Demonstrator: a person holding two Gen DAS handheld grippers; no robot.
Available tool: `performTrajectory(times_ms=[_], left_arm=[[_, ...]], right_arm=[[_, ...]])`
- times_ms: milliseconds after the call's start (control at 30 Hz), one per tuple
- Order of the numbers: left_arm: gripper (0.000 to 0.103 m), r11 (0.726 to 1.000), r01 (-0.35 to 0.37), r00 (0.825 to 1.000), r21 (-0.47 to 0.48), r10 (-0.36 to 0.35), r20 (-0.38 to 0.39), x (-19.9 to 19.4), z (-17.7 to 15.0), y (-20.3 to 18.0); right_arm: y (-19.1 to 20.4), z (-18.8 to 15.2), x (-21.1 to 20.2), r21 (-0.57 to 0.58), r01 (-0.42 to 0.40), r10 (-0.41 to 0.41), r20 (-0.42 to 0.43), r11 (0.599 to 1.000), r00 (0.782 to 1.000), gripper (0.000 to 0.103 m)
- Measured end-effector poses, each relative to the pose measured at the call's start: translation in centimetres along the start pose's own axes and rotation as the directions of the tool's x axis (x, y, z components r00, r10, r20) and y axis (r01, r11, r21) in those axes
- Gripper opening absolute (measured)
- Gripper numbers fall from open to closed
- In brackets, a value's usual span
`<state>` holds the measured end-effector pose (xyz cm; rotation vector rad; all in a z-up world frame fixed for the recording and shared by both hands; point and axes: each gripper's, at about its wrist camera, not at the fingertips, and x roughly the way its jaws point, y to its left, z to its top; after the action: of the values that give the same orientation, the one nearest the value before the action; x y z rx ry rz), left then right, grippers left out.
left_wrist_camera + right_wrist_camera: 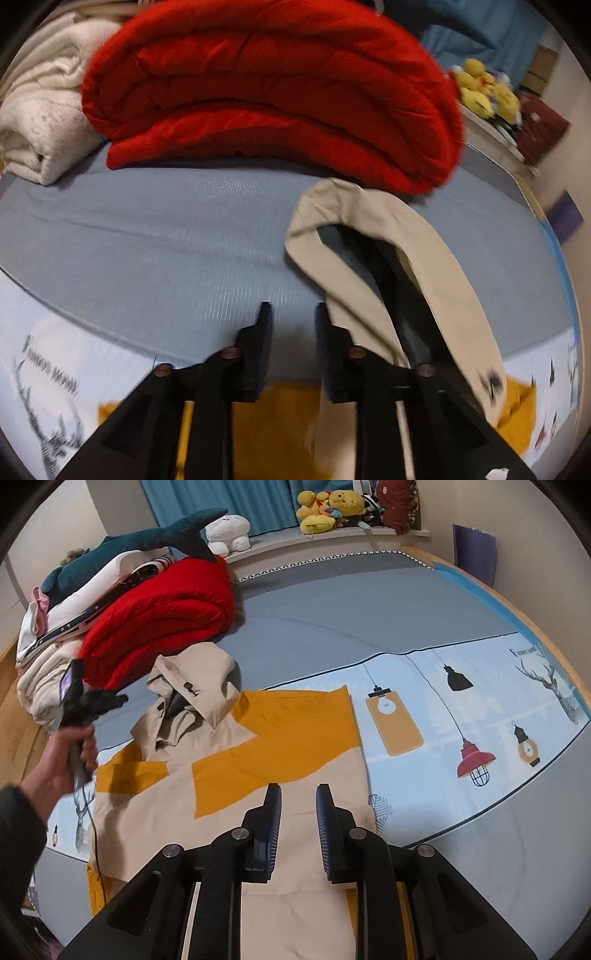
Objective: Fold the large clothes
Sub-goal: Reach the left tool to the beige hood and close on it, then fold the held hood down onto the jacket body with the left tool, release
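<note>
- Left wrist view sat low and close to the bed (147, 236), facing the red quilt (273, 85).
- Right wrist view looked from higher, farther back; both shared that red quilt (162, 624).

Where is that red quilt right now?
The folded red quilt lies on the bed's far left, between the cream blanket and the beige coat's collar.

Left wrist view motion-blurred; jacket (373, 258) lower part hidden behind left hand-held gripper (291, 314).

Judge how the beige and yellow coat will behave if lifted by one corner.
The coat would likely drape and sag: its collar already slumps in soft creases. It looks light, lying thin on the bed, and folds might slide apart.
</note>
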<state>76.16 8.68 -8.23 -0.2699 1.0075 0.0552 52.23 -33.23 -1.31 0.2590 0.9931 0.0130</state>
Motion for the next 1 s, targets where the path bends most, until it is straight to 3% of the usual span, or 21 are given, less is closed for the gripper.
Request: performTrajectory(times_ms=[167,400,500,533,567,733,800,967,1000], left_arm=[[0.035,0.996,0.034,0.999,-0.083,-0.037,-0.028,4.0,2.7,0.8],[0.037,0.982,0.088,0.991,-0.167,-0.103,-0.083,8.2,4.4,1.2],[0.032,0.974,0.099,0.989,-0.203,-0.118,-0.087,9.3,4.5,1.3],[0.016,0.973,0.119,0.986,-0.200,-0.139,-0.091,9.4,4.6,1.1],[0.005,0.975,0.130,0.985,-0.178,-0.148,-0.090,9.2,4.8,0.9],[0.001,0.989,0.144,0.990,-0.008,-0.144,-0.002,4.3,4.4,-1.8],[0.001,0.981,0.147,0.988,0.124,-0.152,0.033,0.4,2.6,-4.0],[0.001,0.914,0.197,0.964,0.355,-0.247,0.101,-10.7,-3.9,-7.4],[0.001,0.892,0.186,0.960,0.412,-0.254,0.117,-13.8,-6.4,-8.0]], right_arm=[[-0.3,0.2,1.0,0.002,0.018,-0.018,-0.006,1.000,1.000,0.021],[-1.8,0.2,2.1,0.090,0.010,-0.007,-0.034,0.996,0.999,0.021],[-1.8,0.1,2.4,0.101,0.016,-0.012,-0.034,0.995,0.999,0.021],[-1.8,0.1,2.4,0.102,0.013,-0.009,-0.035,0.995,0.999,0.021],[-1.7,0.1,2.5,0.101,0.011,-0.007,-0.036,0.995,0.999,0.021],[-1.6,0.4,2.3,0.096,0.012,-0.009,-0.026,0.995,1.000,0.021],[-1.7,0.7,2.0,0.119,0.004,-0.003,-0.010,0.993,1.000,0.021],[-1.0,1.5,0.4,0.128,-0.052,0.048,0.041,0.990,0.998,0.021],[-0.8,1.5,0.0,0.122,-0.067,0.061,0.052,0.990,0.997,0.021]])
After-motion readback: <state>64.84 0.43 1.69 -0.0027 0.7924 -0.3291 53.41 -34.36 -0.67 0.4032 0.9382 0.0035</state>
